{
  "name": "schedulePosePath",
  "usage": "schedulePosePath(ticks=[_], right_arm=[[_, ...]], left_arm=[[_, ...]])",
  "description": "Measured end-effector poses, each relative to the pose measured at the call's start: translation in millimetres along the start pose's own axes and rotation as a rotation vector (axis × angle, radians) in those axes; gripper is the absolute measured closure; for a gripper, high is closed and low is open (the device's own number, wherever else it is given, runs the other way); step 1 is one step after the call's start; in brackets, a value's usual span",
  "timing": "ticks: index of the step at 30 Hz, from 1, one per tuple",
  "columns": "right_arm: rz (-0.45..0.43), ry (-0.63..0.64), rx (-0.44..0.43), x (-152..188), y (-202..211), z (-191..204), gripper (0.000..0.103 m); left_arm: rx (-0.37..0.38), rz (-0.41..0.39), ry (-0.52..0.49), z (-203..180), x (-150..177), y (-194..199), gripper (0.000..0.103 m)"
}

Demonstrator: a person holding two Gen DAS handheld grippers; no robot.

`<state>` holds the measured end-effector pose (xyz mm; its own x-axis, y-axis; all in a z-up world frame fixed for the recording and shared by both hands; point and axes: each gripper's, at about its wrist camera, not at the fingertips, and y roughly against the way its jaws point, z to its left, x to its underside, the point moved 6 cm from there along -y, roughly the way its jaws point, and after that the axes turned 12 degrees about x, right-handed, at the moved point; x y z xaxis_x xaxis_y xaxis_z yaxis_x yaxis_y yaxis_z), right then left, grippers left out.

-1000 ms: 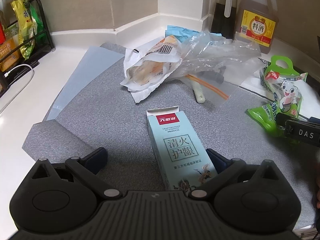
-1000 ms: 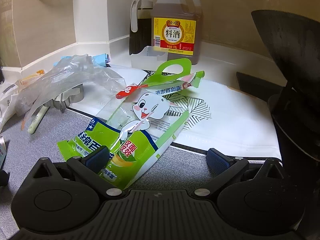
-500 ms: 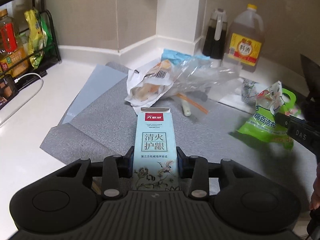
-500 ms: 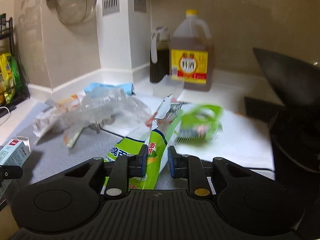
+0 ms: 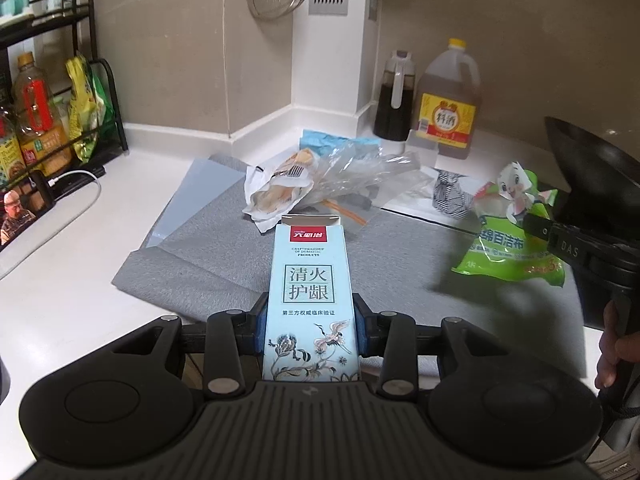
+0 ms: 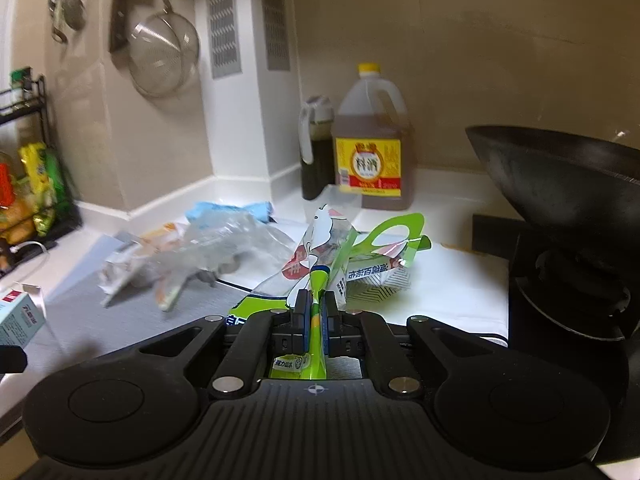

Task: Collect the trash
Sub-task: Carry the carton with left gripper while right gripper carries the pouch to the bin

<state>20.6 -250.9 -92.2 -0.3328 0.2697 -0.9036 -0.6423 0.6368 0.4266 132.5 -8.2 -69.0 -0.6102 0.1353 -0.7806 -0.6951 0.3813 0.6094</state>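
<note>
A pale blue carton [image 5: 310,280] with a red label stands up between the pads of my left gripper [image 5: 310,322], which is shut on its lower half and holds it above the grey mat [image 5: 200,248]. In the right wrist view the carton [image 6: 18,316] shows at the far left. My right gripper [image 6: 316,312] has its jaws closing tight on a green and white plastic bag [image 6: 320,264] with a rabbit print, pads pressing it flat. That bag [image 5: 508,240] hangs off the counter at the right of the left wrist view.
A heap of clear and white wrappers [image 5: 320,184] lies at the mat's far end. Behind stand a dark sauce jug [image 5: 394,104] and a cooking wine bottle [image 5: 448,108]. A black wok [image 6: 560,176] sits right; a bottle rack [image 5: 48,100] left.
Both grippers went from open to shut, the left on the carton, the right on the green bag. Both then rose off the mat with their loads and tipped more level.
</note>
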Motion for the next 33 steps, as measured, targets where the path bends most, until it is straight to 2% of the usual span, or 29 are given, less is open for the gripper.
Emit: schedulePosePath(ticks=[7,15,23,26,33], right_arm=[[-0.072,0.030,-0.066,-3,49,0,0.097],[-0.118,0.066,-0.183,10,107,0,0.097],[-0.091,0.153,-0.314,43,154,12,0.097],[-0.064,0.189,-0.357,59,165,22,0.097],[0.060,0.255,-0.459,104,177,59,0.097]], left_arm=[[0.015,-0.024,-0.017,-4,26,44,0.059],[-0.011,-0.004,-0.009,9,93,101,0.059],[-0.101,0.060,0.054,35,158,130,0.059],[-0.120,0.094,0.080,42,175,127,0.059],[-0.134,0.156,0.124,55,202,111,0.059]])
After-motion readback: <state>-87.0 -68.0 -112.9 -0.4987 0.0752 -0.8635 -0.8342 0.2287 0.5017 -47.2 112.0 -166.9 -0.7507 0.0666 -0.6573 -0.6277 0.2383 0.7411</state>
